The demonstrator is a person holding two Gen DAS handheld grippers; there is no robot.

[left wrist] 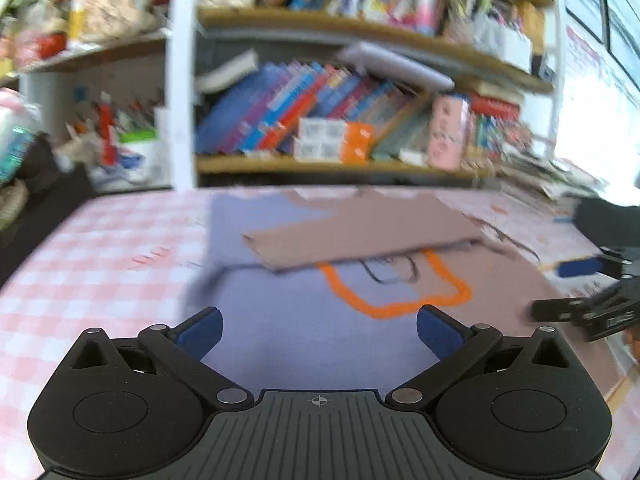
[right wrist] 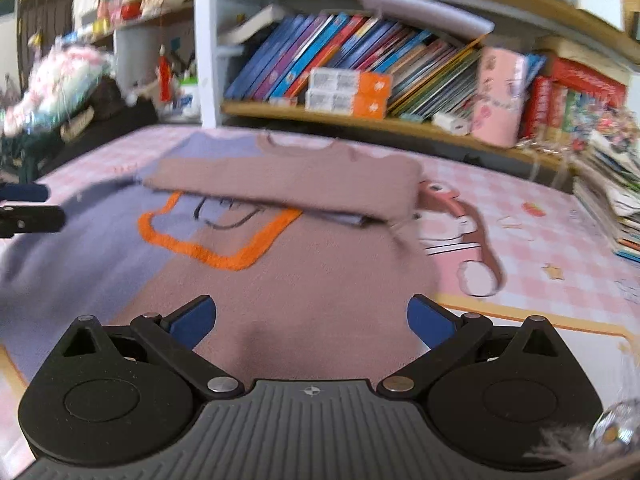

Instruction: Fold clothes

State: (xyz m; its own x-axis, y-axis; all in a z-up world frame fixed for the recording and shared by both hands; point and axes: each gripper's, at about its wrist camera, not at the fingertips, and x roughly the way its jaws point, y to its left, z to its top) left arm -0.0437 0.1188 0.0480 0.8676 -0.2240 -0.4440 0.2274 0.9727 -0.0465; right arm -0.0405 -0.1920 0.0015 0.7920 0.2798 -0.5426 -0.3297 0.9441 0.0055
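Note:
A two-tone sweater, lavender on the left (left wrist: 280, 320) and mauve on the right (right wrist: 320, 276), lies flat on the table with an orange outline on its chest (left wrist: 384, 308). A mauve sleeve (left wrist: 360, 232) is folded across its upper part; it also shows in the right wrist view (right wrist: 288, 184). My left gripper (left wrist: 319, 330) is open and empty above the sweater's lower lavender part. My right gripper (right wrist: 311, 320) is open and empty above the lower mauve part. The right gripper also shows at the right edge of the left wrist view (left wrist: 588, 292).
The table has a pink checked cloth (left wrist: 92, 248) with a cartoon print (right wrist: 464, 224). Bookshelves full of books (left wrist: 312, 112) stand behind the table. A stack of papers and books (right wrist: 612, 188) sits at the right. Bags and clutter (right wrist: 60, 88) lie at the left.

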